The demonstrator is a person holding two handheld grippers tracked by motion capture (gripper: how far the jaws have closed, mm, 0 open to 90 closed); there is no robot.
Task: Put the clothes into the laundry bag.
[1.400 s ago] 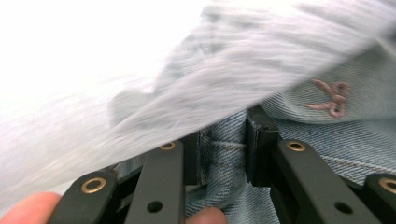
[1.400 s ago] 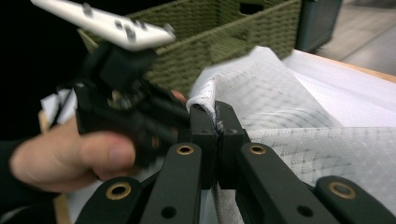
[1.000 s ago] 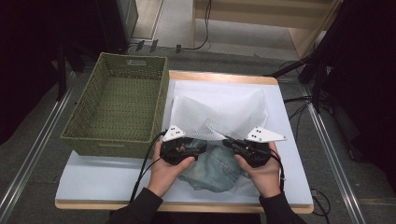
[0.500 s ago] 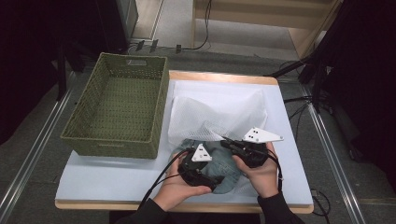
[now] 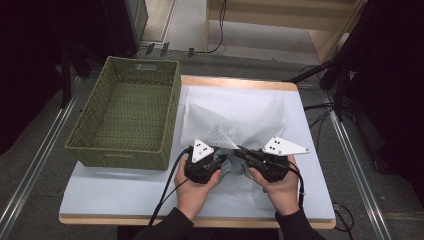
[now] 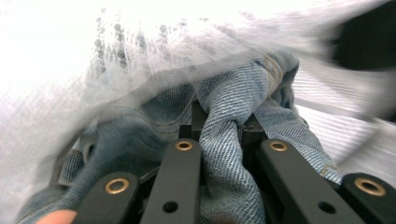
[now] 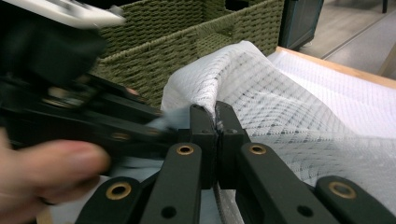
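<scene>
High view: white-topped table with a wooden edge (image 5: 125, 197). Green woven rectangular basket (image 5: 127, 117) sits at the left, its right wall just beside the white mesh laundry bag (image 5: 235, 117) spread over the middle. Left gripper (image 5: 212, 162) and right gripper (image 5: 240, 152) meet at the bag's near edge, tips close together over a crumpled blue denim garment (image 5: 231, 166). The denim lies at the bag's mouth, partly under the mesh. Bare table surface is open near-left, in front of the basket, and in a narrow strip along the right edge. Both hands sit close to the table's near edge.

Left gripper view: jaws clenched on a twisted fold of the denim garment (image 6: 229, 140). Mesh bag (image 6: 93, 84) drapes over the denim from upper left, blurred. Striped table surface shows at right.

Right gripper view: jaws pressed tight on the bag's hem (image 7: 217, 122), pinching the mesh bag (image 7: 280, 107) into a raised peak. Left gripper (image 7: 93, 119) blurred at left, just beside. Basket (image 7: 187, 42) wall right behind it. The table's wooden edge runs at far right.
</scene>
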